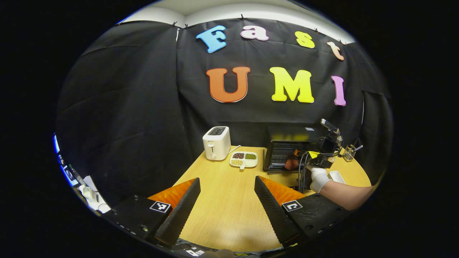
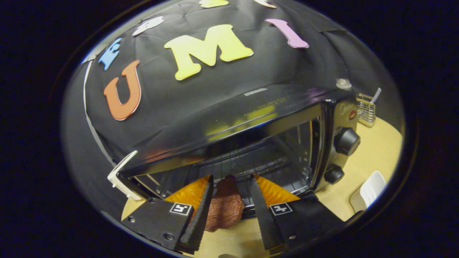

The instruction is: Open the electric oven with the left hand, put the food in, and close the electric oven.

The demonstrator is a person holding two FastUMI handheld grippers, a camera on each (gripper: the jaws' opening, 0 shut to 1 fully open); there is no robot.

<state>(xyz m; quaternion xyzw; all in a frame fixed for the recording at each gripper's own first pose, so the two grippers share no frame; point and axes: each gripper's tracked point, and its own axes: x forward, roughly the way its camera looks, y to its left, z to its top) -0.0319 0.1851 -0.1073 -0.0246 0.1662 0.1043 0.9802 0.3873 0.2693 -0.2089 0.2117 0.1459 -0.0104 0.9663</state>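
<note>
Right gripper (image 2: 229,195) clamped on the food (image 2: 224,206) at the open electric oven (image 2: 251,122) mouth — push level onto the rack (image 2: 247,163), then release; left gripper (image 1: 226,195) spread, idle over the table (image 1: 222,186) — ready for the door.

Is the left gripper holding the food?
No, the left gripper is open over bare table; the food sits between the right gripper's fingers at the oven.

The oven (image 2: 251,139) is black and glossy, standing open on the worktop (image 1: 222,200) with two dark knobs (image 2: 346,141) down its right side and a wire rack inside. The food (image 2: 225,204), a reddish-brown lump, sits at the oven's mouth.
</note>
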